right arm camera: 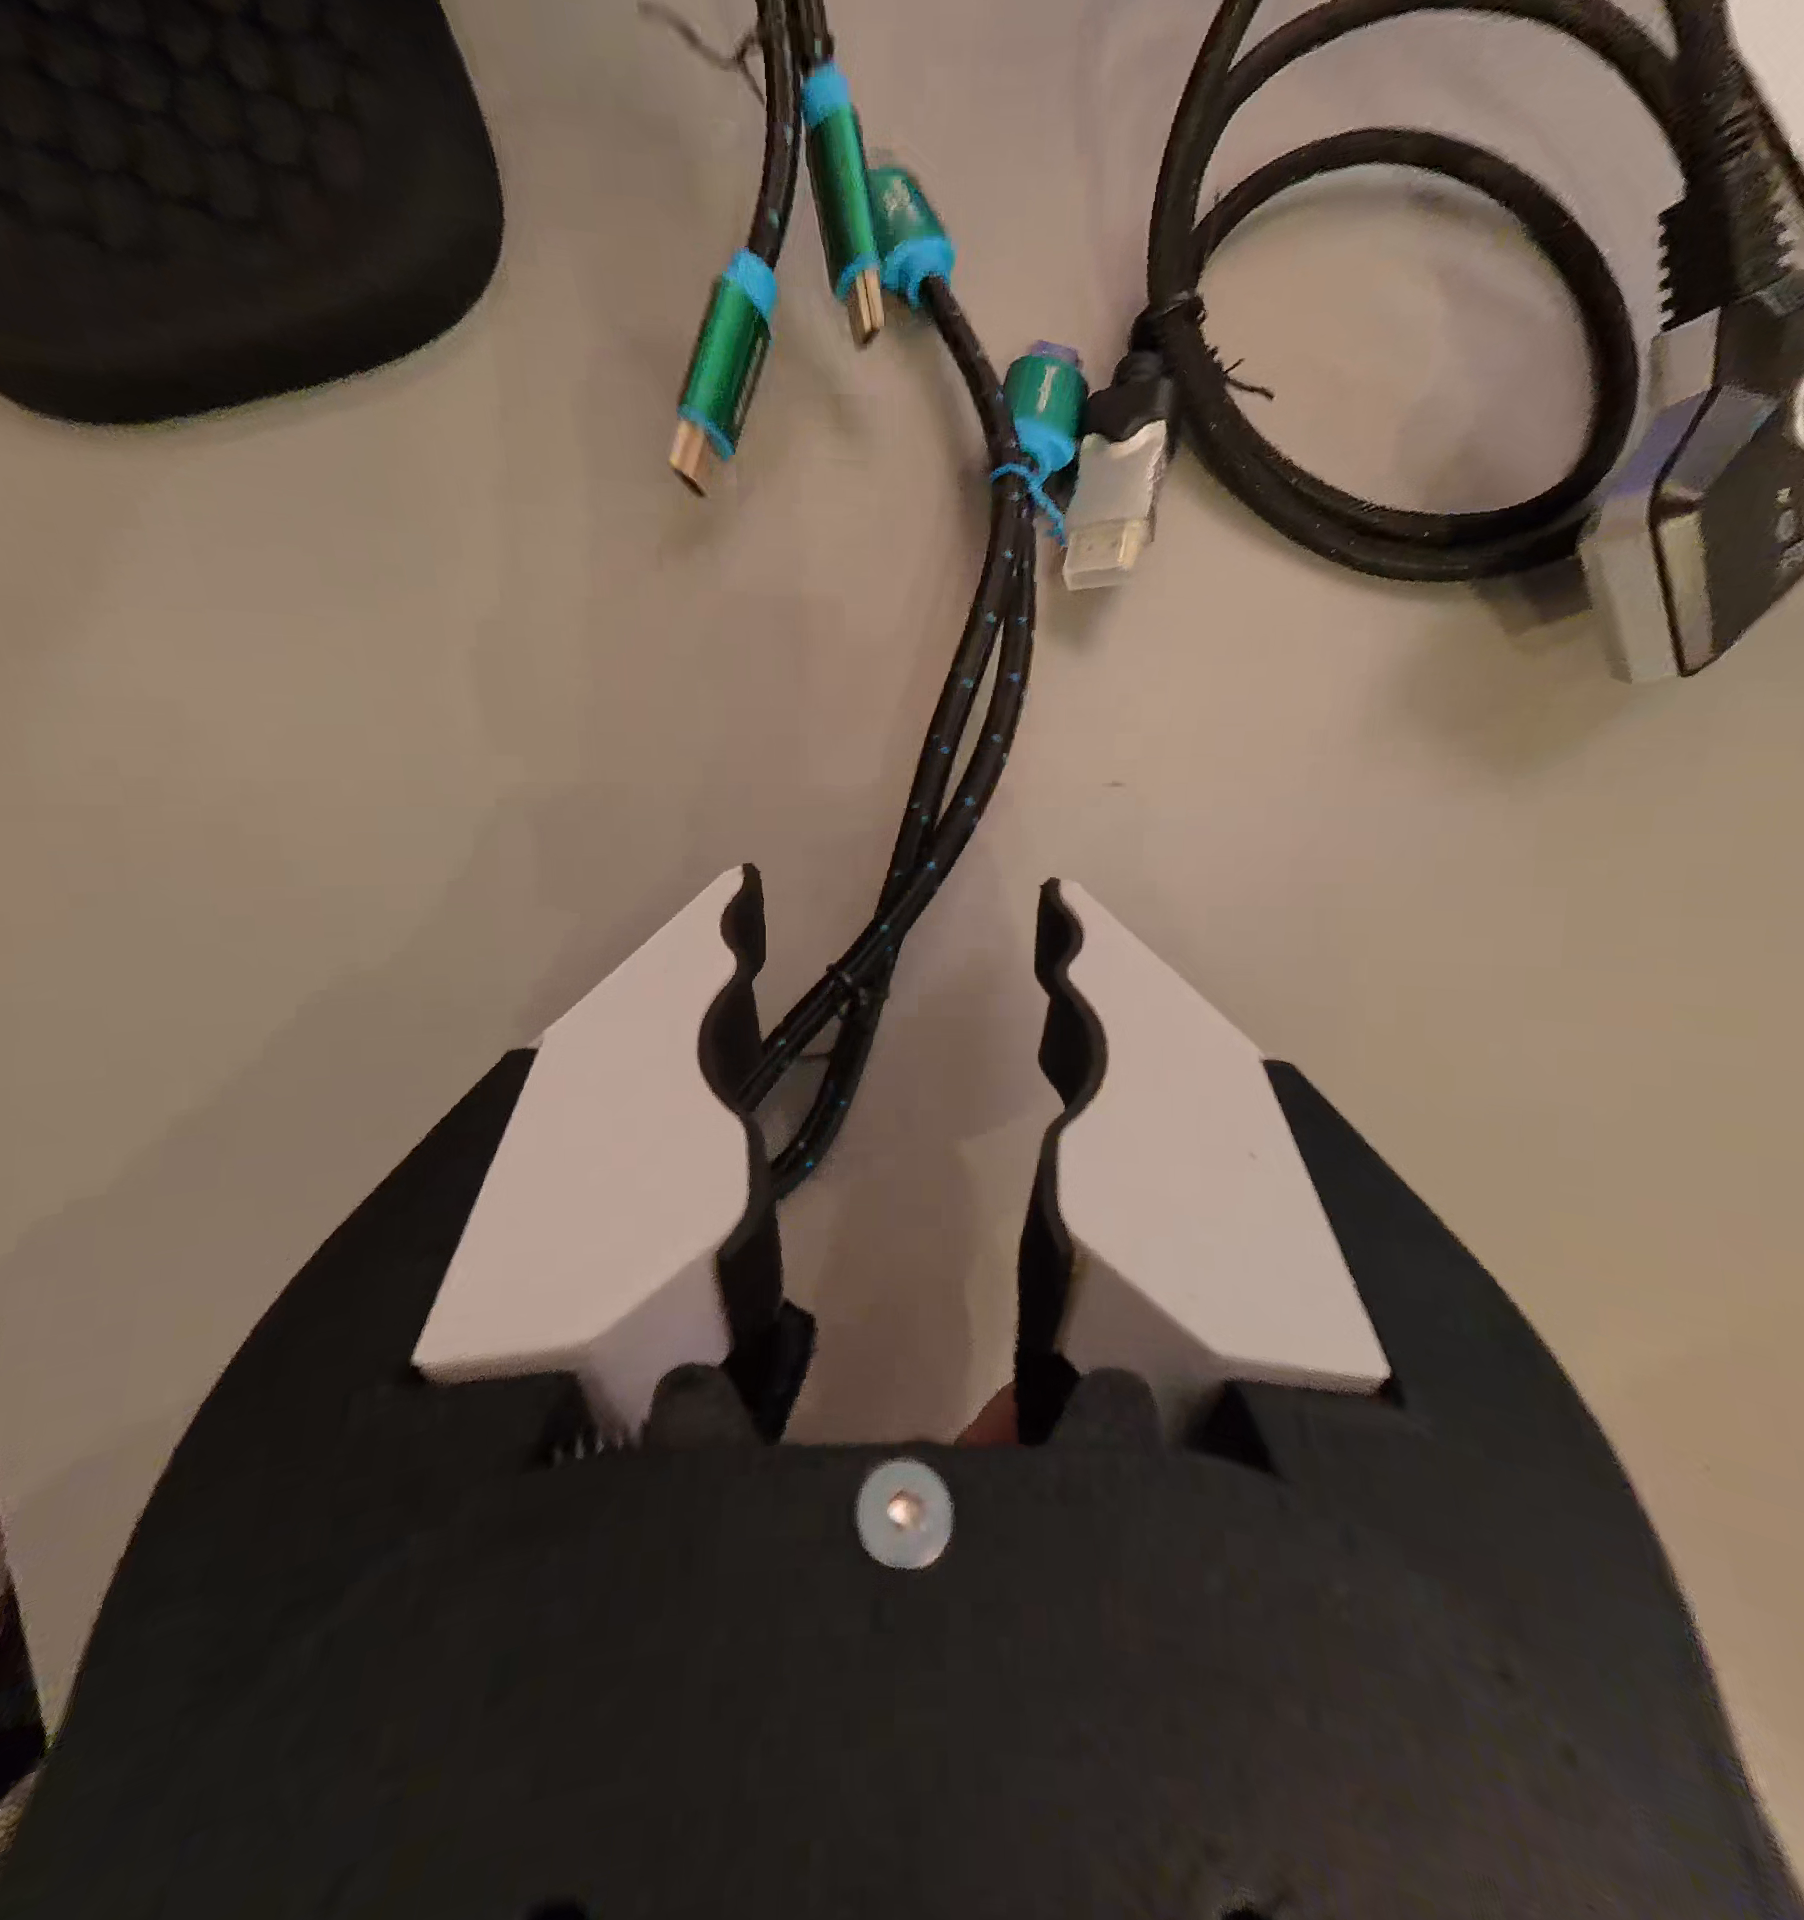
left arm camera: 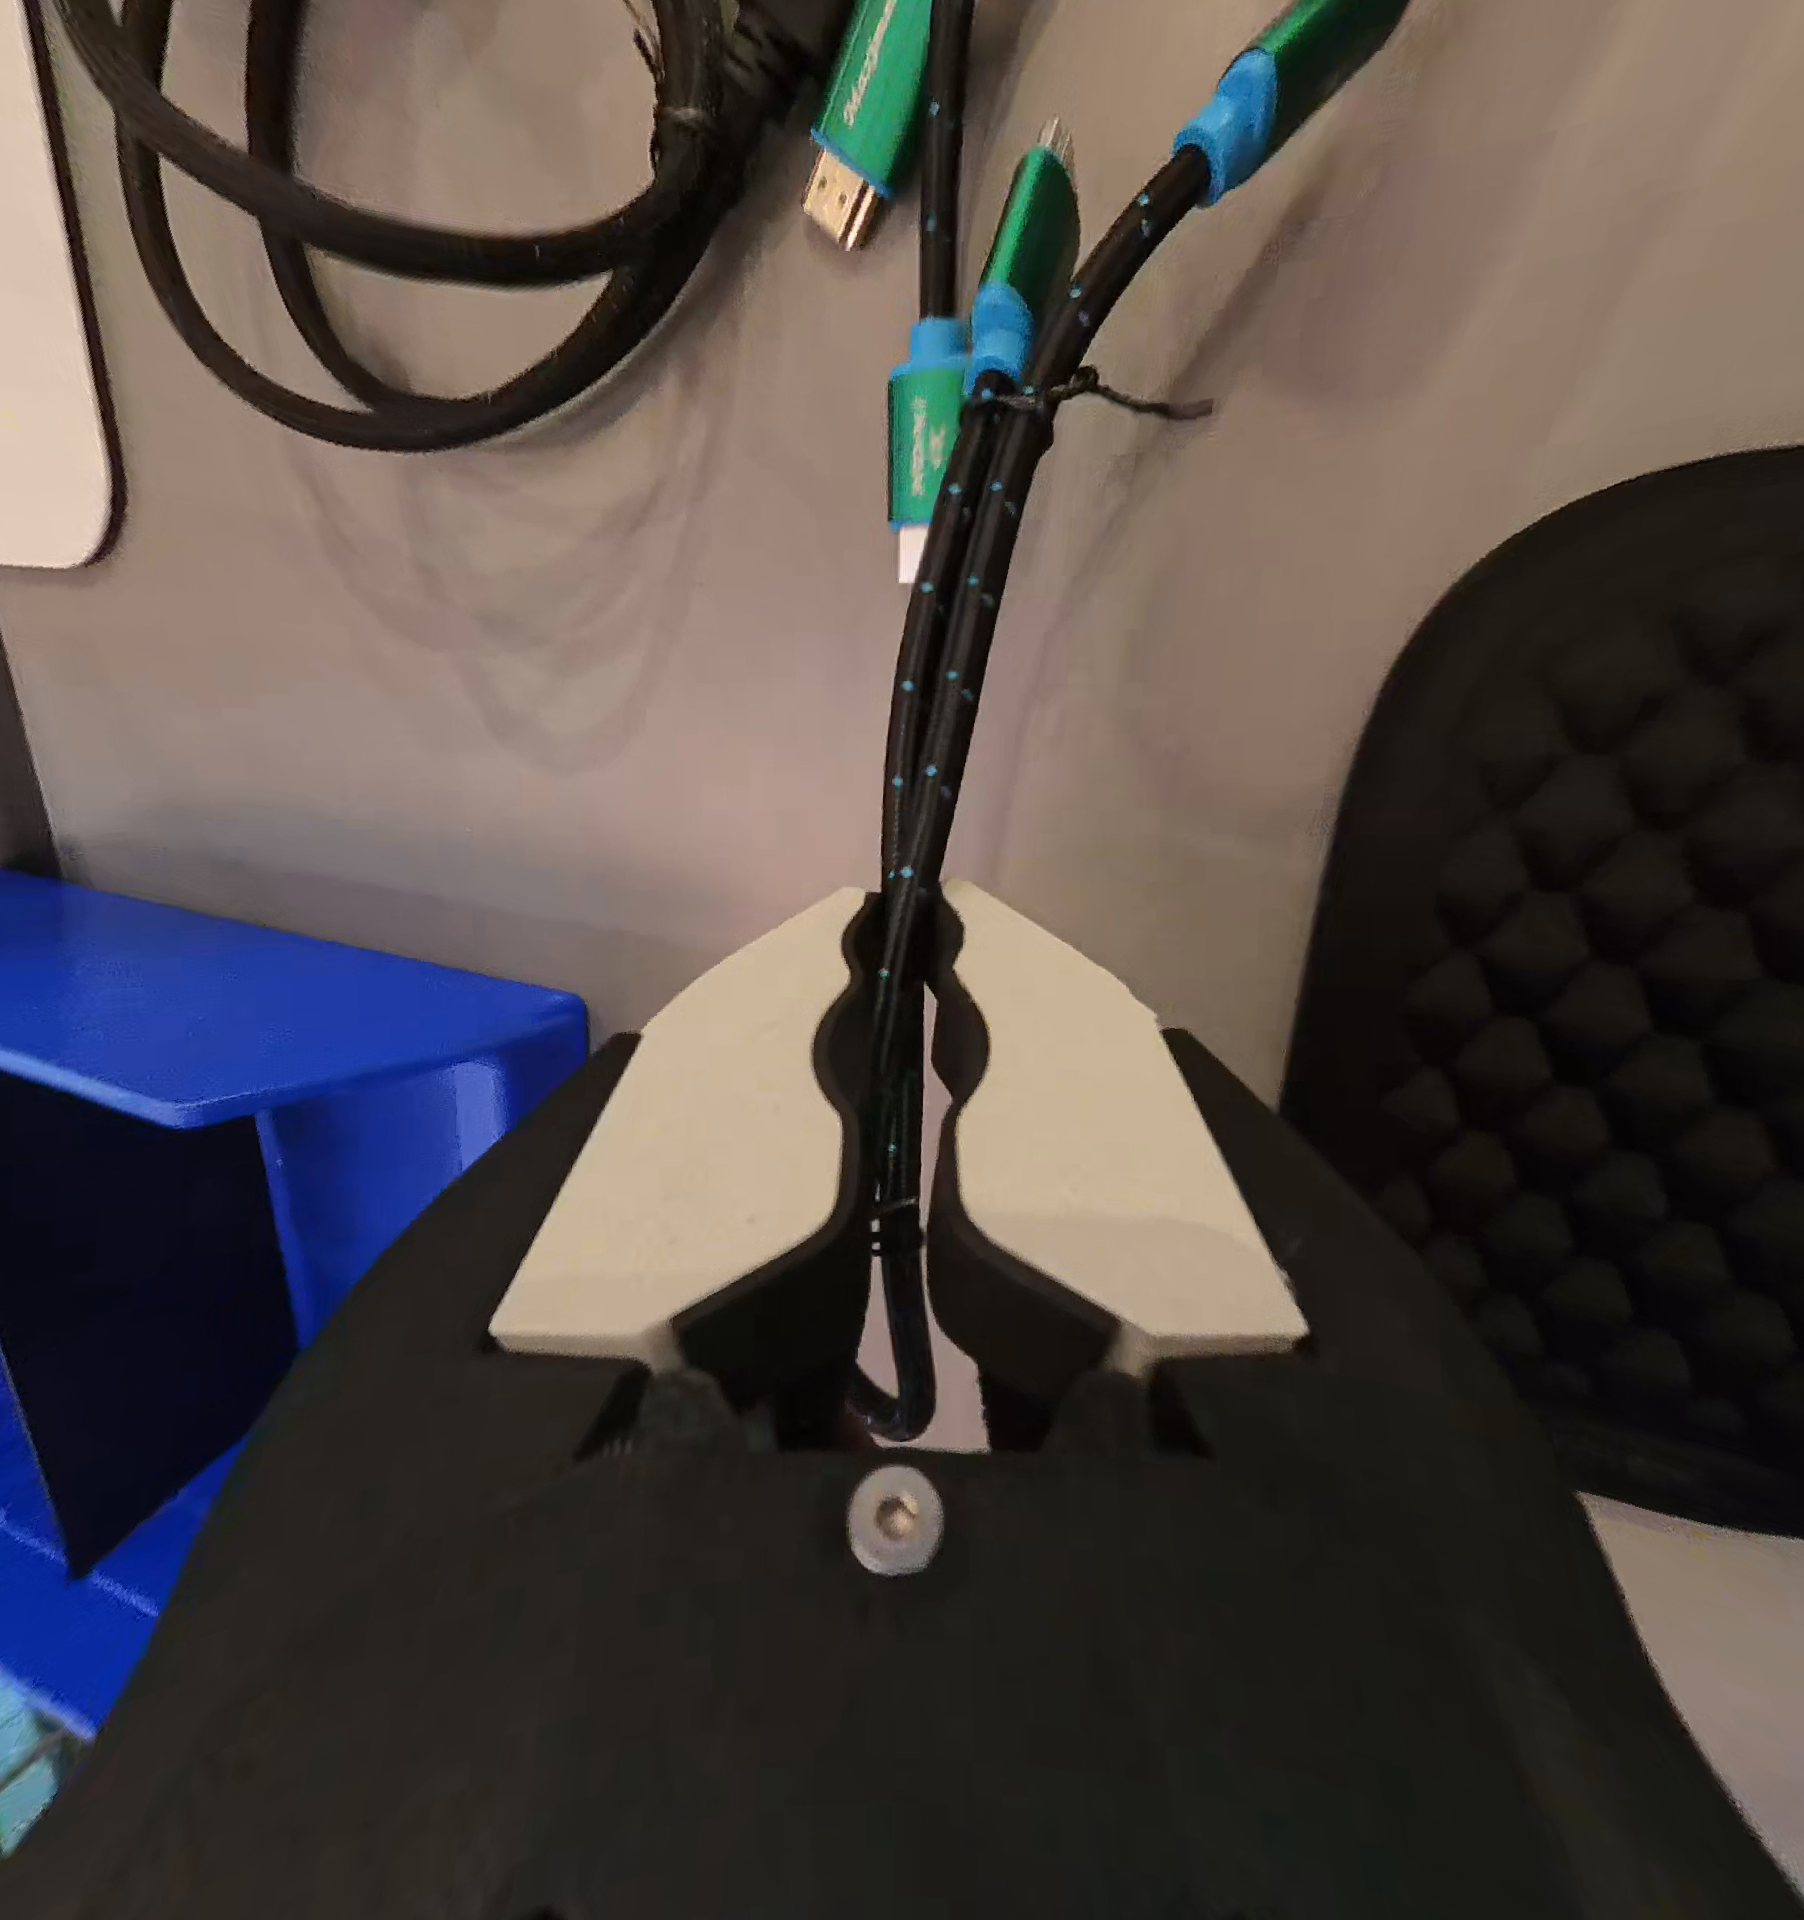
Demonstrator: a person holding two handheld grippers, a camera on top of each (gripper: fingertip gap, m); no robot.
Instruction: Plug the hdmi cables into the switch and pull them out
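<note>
Your left claw (left arm camera: 903, 914) pinches the bundled black cables (left arm camera: 939, 665), green plugs ahead. Your right claw (right arm camera: 903, 894) is spread, cables (right arm camera: 981, 665) between its fingers; switch (right arm camera: 1729, 520) ahead-right.

HDMI cables and switch, all unplugged on the grey desk

The braided black-and-blue cable bundle (right arm camera: 986, 665) is tied with thread and runs toward 12 o'clock, fanning into green plugs with blue collars (right arm camera: 734, 358), gold tips bare, none seated. At 1 o'clock of them lies a silver plug (right arm camera: 1116, 499) on a thicker black cable coiled in a loop (right arm camera: 1397, 343). The grey switch box (right arm camera: 1729, 520) sits at 3 o'clock, tilted.
</note>
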